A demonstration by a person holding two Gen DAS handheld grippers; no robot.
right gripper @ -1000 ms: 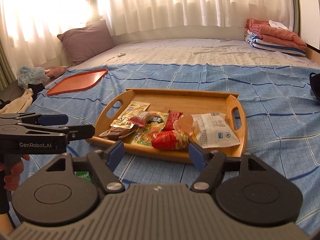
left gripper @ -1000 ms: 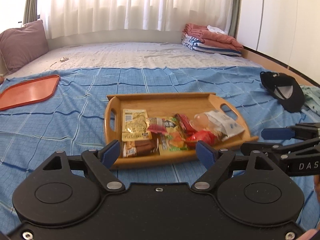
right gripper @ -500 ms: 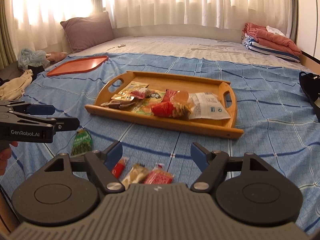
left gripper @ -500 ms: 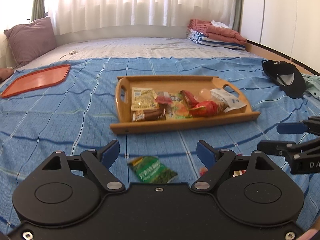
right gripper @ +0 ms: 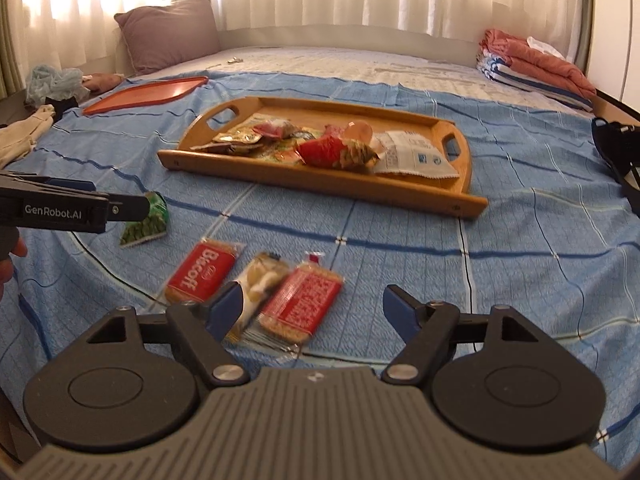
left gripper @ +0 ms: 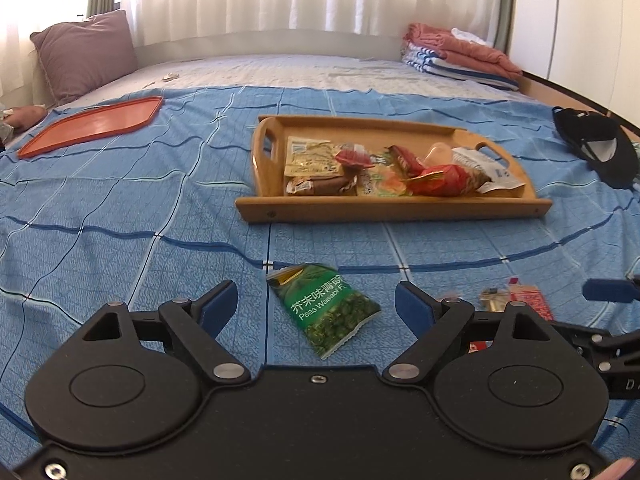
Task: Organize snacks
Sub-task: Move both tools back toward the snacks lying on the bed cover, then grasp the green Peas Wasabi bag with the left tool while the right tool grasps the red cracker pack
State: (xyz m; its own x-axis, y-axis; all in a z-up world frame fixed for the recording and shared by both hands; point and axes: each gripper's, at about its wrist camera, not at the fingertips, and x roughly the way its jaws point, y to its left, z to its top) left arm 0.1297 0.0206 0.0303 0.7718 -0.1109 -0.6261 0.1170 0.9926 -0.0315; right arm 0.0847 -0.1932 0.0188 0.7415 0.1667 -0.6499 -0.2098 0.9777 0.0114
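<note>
Step in hand: pickup approach on loose snacks. Wooden tray (left gripper: 394,210) on the bed (left gripper: 120,208) already holds approx. a doz. packets. Left hand-held gripper (left gripper: 316,304) is empty, its jaws opening, with the pea bag (left gripper: 324,308) lying on the sheet between them, untouched. Right hand-held gripper (right gripper: 312,312) is wide, empty, over the red biscuit pack (right gripper: 300,300); Biscoff pack (right gripper: 200,272) and pale bar (right gripper: 258,284) lie just beside. Next move: lower, close on one pack each, carry to tray.
</note>
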